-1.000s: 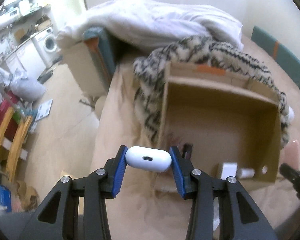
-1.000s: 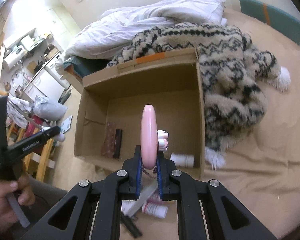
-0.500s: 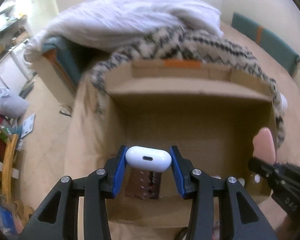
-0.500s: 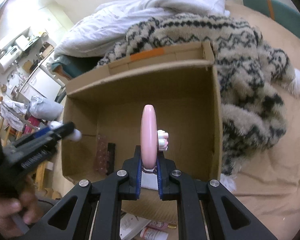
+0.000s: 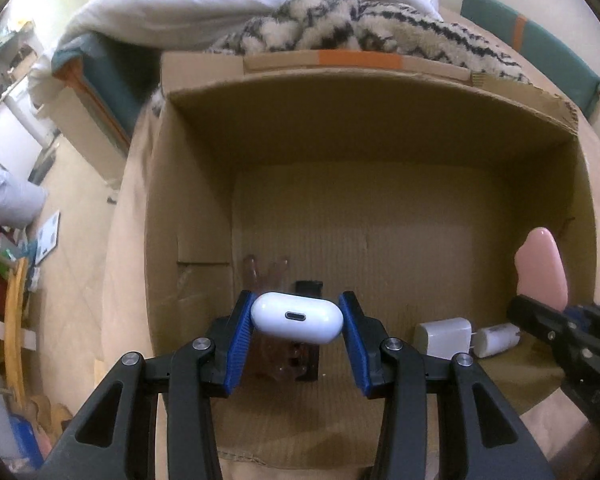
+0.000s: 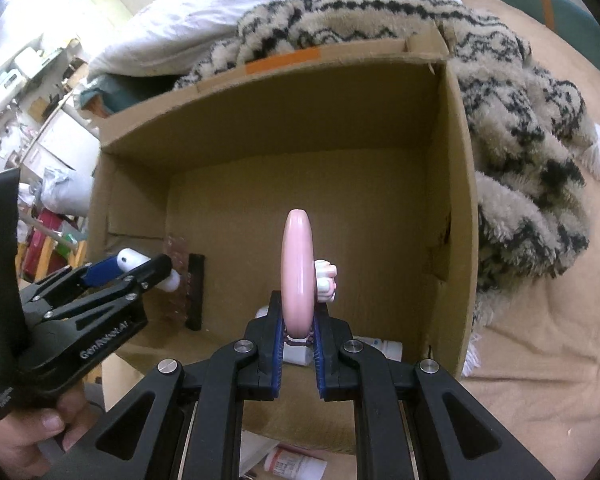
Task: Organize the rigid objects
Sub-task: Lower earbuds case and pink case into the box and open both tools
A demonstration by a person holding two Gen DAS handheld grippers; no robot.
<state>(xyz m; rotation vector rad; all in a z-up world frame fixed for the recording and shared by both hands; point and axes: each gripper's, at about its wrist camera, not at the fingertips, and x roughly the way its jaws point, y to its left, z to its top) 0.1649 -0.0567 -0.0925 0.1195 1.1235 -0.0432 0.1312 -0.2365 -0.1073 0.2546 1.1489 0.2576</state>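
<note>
My left gripper [image 5: 297,318] is shut on a white earbud case [image 5: 297,319], its port facing the camera, held inside the open cardboard box [image 5: 364,92] over the left part of its floor. In the right wrist view the left gripper [image 6: 140,270] reaches in from the left with the white earbud case [image 6: 130,259]. My right gripper [image 6: 299,328] is shut on a flat pink disc [image 6: 298,272] held edge-on, with a small white and pink charm [image 6: 325,276] on its side, above the box [image 6: 456,128] floor. The pink disc [image 5: 543,270] shows at the right of the left wrist view.
On the box floor lie a clear ridged strip [image 5: 265,272], a black stick [image 6: 195,292], a white charger plug [image 5: 444,338] and a small white bottle [image 5: 496,339]. A patterned fleece [image 6: 520,128] and white duvet [image 5: 240,4] lie behind. A tube [image 6: 296,464] lies on the brown sheet outside the box's near wall.
Both grippers have moved forward and down, from in front of the box to inside it, each still gripping its object. The box now fills both views.
</note>
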